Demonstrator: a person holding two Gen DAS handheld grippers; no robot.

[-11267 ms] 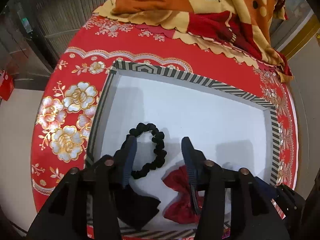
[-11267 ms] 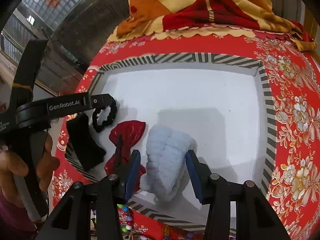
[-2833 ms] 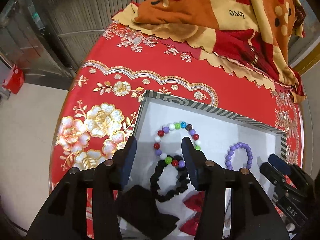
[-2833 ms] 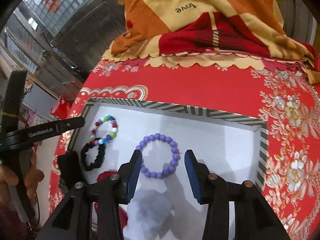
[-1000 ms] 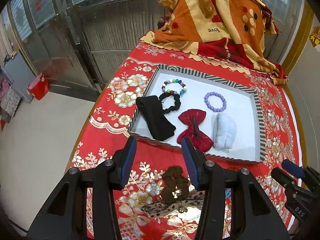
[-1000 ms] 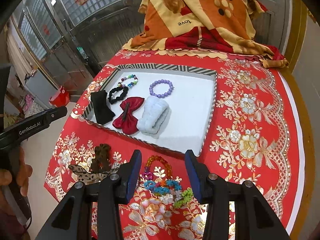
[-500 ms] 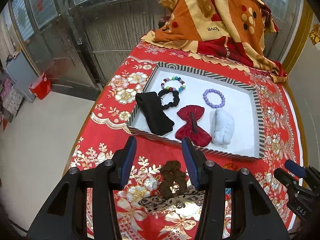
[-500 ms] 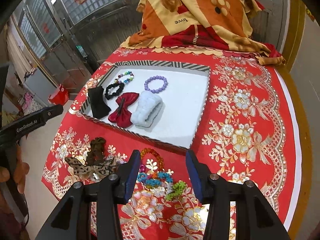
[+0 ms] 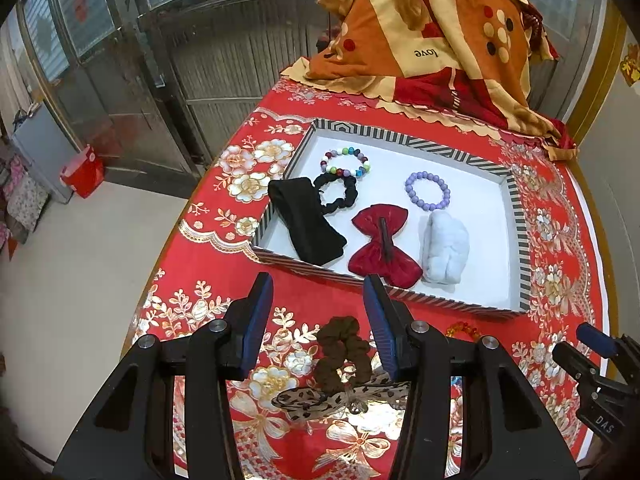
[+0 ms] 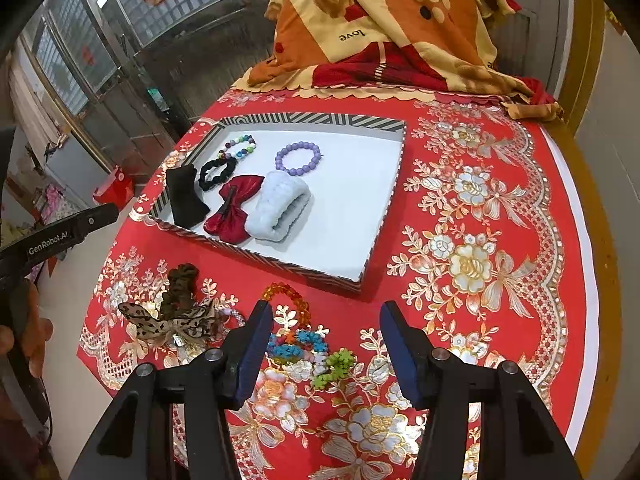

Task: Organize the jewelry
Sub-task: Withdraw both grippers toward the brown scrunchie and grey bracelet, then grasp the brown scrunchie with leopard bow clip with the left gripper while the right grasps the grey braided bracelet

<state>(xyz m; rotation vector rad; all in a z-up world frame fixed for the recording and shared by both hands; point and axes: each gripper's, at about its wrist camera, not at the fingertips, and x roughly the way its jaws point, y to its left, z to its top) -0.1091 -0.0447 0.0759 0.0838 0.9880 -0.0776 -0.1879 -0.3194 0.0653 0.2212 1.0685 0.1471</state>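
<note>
A red tablecloth with gold floral print is covering the round table. An orange, red and cream blanket, printed "love", is lying heaped at the far edge. A red container is standing on the floor at left, near metal-framed doors.

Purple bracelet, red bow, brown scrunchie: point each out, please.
Purple bracelet (image 10: 299, 159), right wrist view, on a lower bead.
Red bow (image 9: 384, 240), left wrist view, by its centre clip.
Brown scrunchie (image 9: 340, 354), left wrist view, its middle folds.
</note>
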